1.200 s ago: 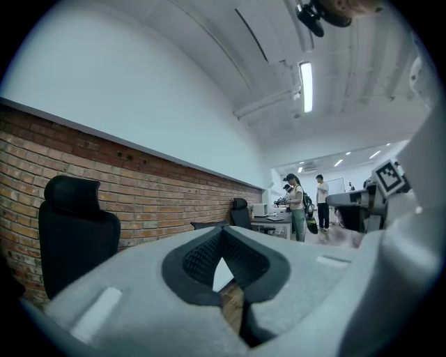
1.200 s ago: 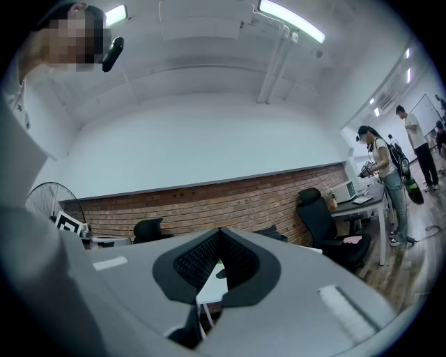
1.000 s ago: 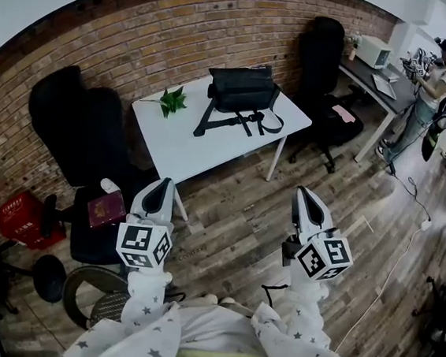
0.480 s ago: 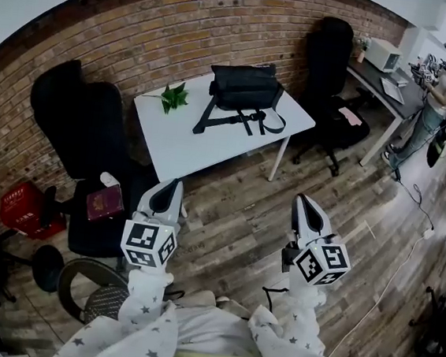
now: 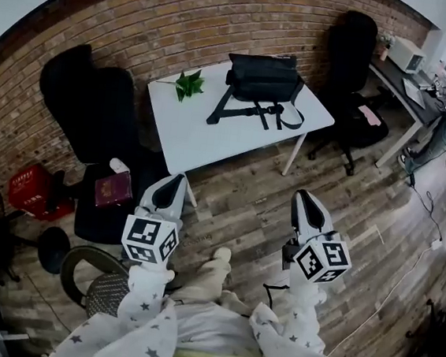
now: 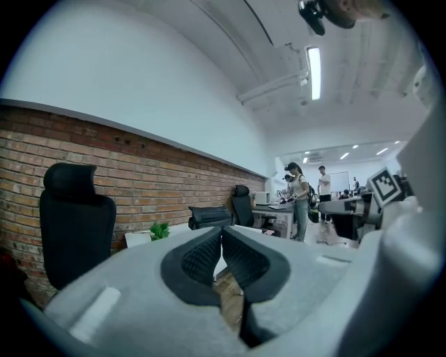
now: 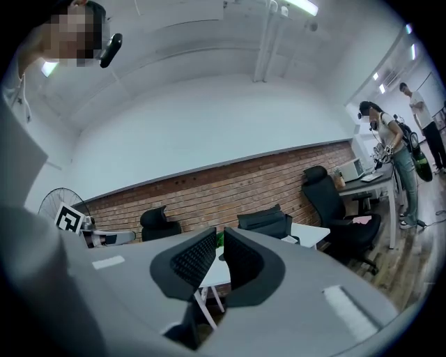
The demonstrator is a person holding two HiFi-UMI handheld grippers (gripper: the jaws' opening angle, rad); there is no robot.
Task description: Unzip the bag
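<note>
Moved: foot (image 5: 219, 255) steps toward worktop (image 5: 186, 134); right tool (image 7: 217, 240) jaws just opening, slightly spread, empty | left tool (image 6: 221, 234): pressed together, empty | bag (image 5: 265, 77): well apart, untouched | unzipping not begun

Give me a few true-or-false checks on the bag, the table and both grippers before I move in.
The bag sits on the white table. True.
The right gripper holds the bag. False: its jaws have just been opening with nothing between them, and the bag is well away from it.
The plant lies on the floor. False: it is on the table, beside the bag.
The left gripper has its jaws together, empty. True.
</note>
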